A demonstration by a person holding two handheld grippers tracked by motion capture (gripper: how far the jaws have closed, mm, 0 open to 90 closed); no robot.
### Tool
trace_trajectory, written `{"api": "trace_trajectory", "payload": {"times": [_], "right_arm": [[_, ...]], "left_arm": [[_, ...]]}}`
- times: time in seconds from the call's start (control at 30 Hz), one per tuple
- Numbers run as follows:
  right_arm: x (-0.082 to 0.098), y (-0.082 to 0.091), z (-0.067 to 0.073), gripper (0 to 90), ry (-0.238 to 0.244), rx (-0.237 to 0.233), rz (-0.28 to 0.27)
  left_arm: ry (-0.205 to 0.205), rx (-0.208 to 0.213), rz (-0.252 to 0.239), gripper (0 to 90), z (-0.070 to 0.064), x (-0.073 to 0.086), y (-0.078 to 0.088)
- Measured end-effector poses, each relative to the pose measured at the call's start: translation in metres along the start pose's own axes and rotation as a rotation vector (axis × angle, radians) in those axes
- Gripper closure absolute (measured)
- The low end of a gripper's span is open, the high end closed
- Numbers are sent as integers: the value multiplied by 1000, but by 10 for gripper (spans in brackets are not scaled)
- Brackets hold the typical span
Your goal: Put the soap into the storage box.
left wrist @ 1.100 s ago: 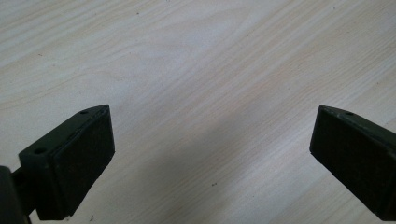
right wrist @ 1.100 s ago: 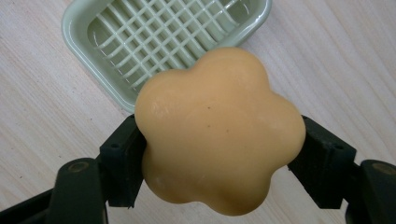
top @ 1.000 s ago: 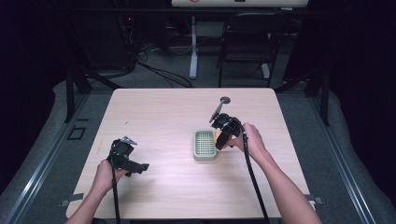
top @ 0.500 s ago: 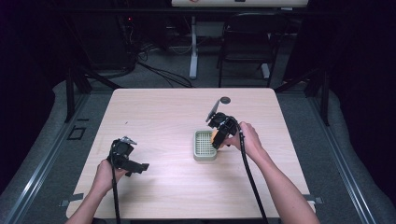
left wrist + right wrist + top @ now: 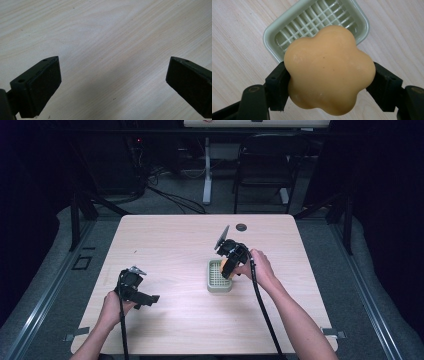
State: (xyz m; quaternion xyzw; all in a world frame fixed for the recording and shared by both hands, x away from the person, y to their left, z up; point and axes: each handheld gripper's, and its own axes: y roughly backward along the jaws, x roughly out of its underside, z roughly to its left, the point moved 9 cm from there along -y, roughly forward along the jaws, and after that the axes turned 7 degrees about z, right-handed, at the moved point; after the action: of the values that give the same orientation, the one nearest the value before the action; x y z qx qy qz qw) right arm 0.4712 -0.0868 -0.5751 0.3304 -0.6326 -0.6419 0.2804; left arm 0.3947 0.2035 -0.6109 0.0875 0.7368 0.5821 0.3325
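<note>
An orange flower-shaped soap is clamped between the black jaws of my right gripper, which is shut on it. Below it lies a pale green soap dish with a grid floor. In the high view the right gripper holds the soap just above the dish near the table's middle. My left gripper rests low over the front left of the table. Its jaws stand wide apart in the left gripper view, with bare wood between them.
The light wooden table has a dark round cable hole near its far edge. A chair and a desk leg stand on the grey floor beyond. Dark rails run along both sides of the table.
My right gripper has drifted a little left and down with the soap, closer over the dish. The left hand has stayed put.
</note>
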Motion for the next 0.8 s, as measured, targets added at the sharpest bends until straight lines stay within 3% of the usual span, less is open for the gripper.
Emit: {"api": "trace_trajectory", "payload": {"times": [0.8], "right_arm": [[-18, -18, 11, 271, 7, -26, 16]], "left_arm": [[-8, 1, 4, 1, -2, 0, -1]]}}
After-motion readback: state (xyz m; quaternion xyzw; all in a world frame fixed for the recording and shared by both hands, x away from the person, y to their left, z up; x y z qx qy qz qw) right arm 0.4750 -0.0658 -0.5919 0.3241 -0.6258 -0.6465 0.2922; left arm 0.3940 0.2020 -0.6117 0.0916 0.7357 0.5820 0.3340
